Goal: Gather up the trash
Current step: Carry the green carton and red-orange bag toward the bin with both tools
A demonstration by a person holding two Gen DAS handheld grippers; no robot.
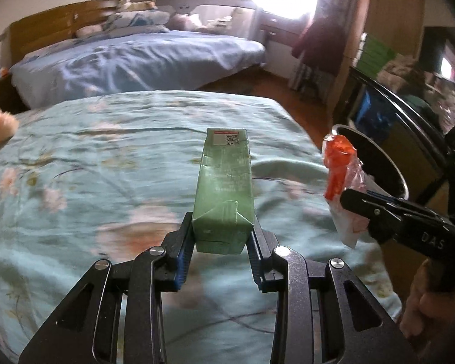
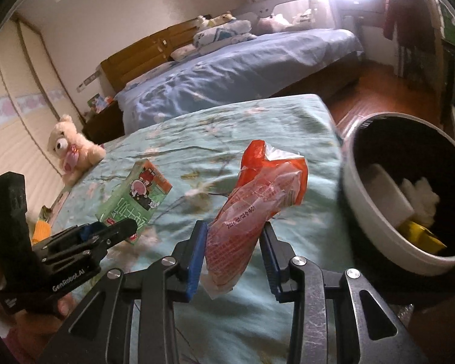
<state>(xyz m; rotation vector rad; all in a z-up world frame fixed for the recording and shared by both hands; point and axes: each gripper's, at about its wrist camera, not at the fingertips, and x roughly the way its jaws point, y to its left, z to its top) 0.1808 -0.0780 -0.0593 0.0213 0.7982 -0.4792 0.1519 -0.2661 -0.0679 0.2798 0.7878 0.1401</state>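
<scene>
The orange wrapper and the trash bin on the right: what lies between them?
In the right wrist view, no object lies between the orange wrapper and the trash bin; only the floral bedspread and its edge show there.

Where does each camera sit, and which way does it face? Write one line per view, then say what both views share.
Left wrist: rides on the left tongs, looking down their fingers across the floral bed; they clamp a green carton; the right tongs and a hand intrude.
Right wrist: rides on the right tongs, which clamp an orange wrapper, facing the bed and bin.
Shared: carton, wrapper, bin, both beds.
</scene>
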